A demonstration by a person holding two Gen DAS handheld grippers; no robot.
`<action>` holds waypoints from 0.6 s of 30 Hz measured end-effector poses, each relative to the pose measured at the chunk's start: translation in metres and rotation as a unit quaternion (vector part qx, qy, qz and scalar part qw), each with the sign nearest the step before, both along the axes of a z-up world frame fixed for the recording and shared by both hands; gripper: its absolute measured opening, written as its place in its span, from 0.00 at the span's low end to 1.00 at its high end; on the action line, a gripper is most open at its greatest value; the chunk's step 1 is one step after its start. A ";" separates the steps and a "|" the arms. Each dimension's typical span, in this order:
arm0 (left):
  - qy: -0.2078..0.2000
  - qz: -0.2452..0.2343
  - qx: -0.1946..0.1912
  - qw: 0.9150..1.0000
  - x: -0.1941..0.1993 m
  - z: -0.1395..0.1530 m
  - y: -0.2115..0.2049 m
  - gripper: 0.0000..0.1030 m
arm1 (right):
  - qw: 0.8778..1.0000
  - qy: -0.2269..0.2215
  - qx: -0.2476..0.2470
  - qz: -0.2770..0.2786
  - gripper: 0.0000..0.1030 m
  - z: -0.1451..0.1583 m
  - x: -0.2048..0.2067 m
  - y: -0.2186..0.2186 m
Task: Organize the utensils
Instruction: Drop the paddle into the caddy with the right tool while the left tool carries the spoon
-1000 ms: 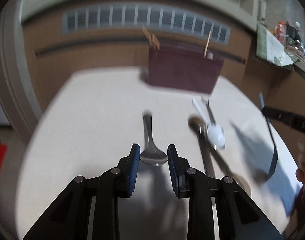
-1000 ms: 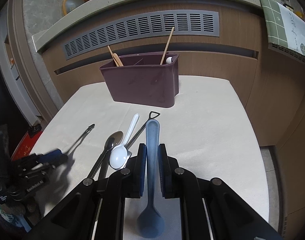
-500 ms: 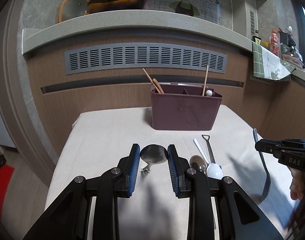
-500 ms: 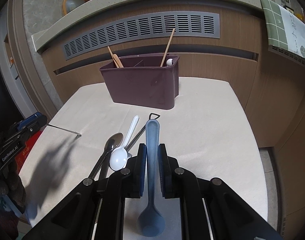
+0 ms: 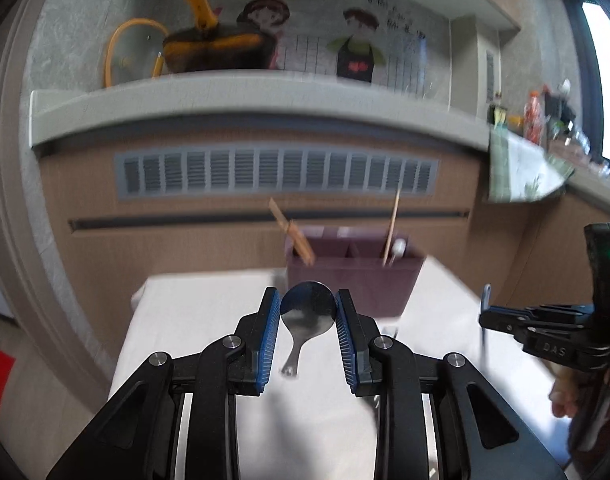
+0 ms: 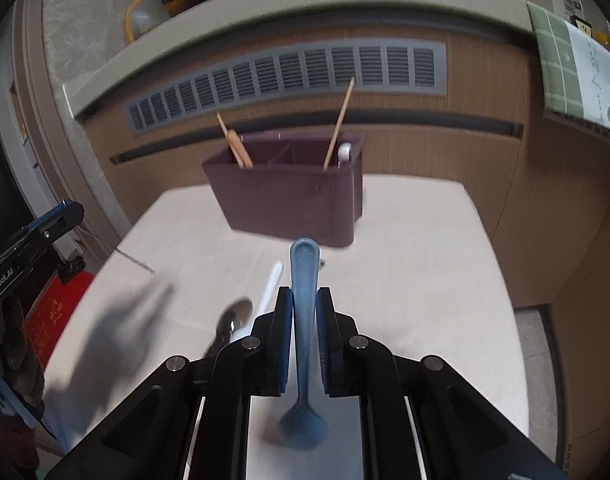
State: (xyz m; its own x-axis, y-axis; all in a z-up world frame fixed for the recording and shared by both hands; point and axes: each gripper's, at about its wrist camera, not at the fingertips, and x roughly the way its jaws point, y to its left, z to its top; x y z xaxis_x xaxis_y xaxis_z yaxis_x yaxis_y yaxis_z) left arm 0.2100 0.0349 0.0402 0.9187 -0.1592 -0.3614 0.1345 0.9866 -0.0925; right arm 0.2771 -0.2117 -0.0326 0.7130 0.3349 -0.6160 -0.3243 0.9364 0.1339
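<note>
Two handheld grippers each carry a utensil above a pale table [image 6: 425,240], heading toward a maroon caddy [image 6: 289,204] that sits at the table's far edge. In the left wrist view, the left gripper [image 5: 308,312] is clamped on a metal spoon [image 5: 307,309] at lower centre, its blue pads pressing the sides of the bowl while the handle hangs down toward the table. In the right wrist view, the right gripper [image 6: 305,312] is clamped on a blue spoon [image 6: 303,292], squeezing its handle, with the handle tip pointing toward the caddy and the bowl hanging low at bottom centre. The caddy already holds wooden sticks [image 6: 339,124] and something white at its right end. To do this step well, each spoon probably needs to be carried over an open compartment, tipped so its hanging end enters first, and released only once it is inside the rim; the grip on the round metal bowl looks prone to slipping. Only the right wrist view shows the utensils left on the table: a white spoon [image 6: 269,284] and a dark metal spoon [image 6: 235,316] at lower left of centre. Only the left wrist view shows the upper wall, with a cartoon poster [image 5: 345,40] and a pot [image 5: 209,48] on the counter.
</note>
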 end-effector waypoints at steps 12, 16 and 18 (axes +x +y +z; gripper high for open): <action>-0.113 -0.076 -0.110 0.985 0.103 0.130 0.027 0.27 | 0.981 -0.192 -0.003 -0.006 0.10 0.182 0.063 0.038; -0.099 -0.079 -0.137 0.982 0.135 0.114 0.031 0.25 | 0.986 -0.167 -0.023 -0.014 0.10 0.159 0.098 0.048; -0.068 -0.086 -0.145 0.983 0.145 0.101 0.034 0.25 | 0.989 -0.146 -0.031 -0.018 0.10 0.141 0.108 0.050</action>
